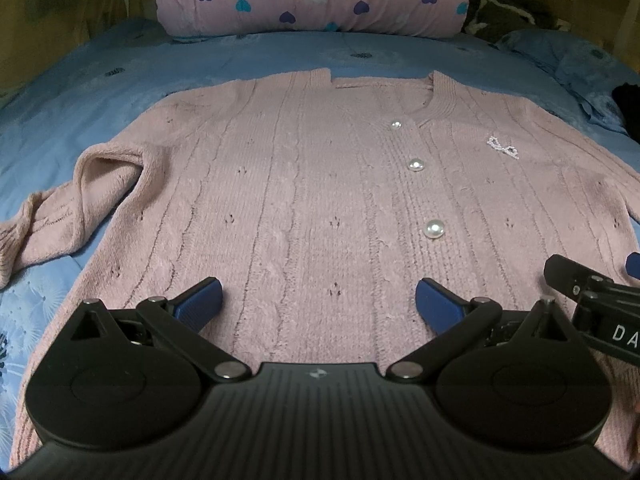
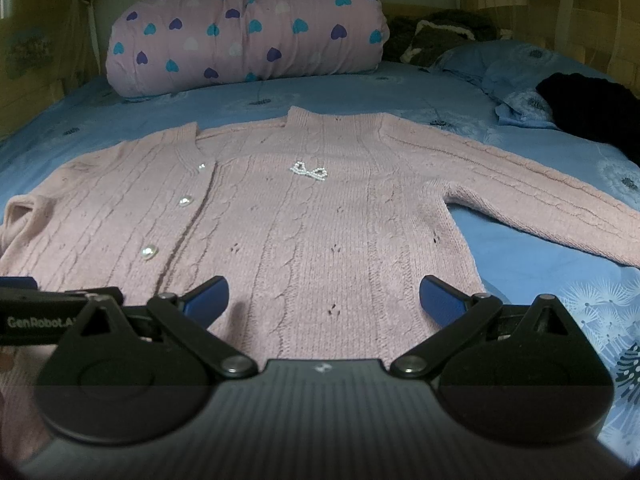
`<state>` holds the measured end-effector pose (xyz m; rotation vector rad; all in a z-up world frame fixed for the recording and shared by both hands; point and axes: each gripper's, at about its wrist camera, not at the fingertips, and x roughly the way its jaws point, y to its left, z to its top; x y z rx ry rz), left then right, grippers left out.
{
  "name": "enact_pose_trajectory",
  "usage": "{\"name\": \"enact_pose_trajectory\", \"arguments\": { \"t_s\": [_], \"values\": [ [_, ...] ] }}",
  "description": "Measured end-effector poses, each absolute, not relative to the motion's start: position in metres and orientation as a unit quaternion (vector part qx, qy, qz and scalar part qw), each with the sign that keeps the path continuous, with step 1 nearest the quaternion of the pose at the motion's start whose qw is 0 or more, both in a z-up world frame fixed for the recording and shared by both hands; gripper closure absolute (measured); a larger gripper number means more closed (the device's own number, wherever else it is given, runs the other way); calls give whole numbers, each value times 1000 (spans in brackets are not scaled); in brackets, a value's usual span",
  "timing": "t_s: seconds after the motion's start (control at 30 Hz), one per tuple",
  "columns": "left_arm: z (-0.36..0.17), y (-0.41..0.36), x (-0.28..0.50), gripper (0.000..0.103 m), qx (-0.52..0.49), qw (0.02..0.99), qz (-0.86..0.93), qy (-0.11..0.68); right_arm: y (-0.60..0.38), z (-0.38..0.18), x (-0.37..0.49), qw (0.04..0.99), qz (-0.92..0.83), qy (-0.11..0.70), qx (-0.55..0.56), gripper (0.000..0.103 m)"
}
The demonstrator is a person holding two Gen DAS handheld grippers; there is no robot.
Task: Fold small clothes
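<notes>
The pink cardigan [image 1: 304, 208] has its hem hidden behind the left gripper [image 1: 319, 300] body in the left wrist view; its far sleeve runs off the right edge there; in the right wrist view that sleeve [image 2: 552, 204] is cut by the right edge, cuff unseen; the right gripper [image 2: 324, 296] body covers the hem; the dark garment [image 2: 592, 108] at the bed's edge is too dim to identify; the dark heap [image 2: 436, 36] beside the heart-print roll [image 2: 248, 32] is blurred.
</notes>
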<state>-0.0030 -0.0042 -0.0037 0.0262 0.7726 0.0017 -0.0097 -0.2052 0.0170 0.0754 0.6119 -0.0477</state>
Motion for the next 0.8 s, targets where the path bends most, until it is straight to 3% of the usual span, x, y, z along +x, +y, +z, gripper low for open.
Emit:
{"name": "enact_pose_trajectory", "arguments": {
  "t_s": [0.8],
  "values": [
    [2, -3, -2, 0, 12, 923, -13, 384, -211, 7, -3, 940, -31, 332, 66, 0]
  ]
}}
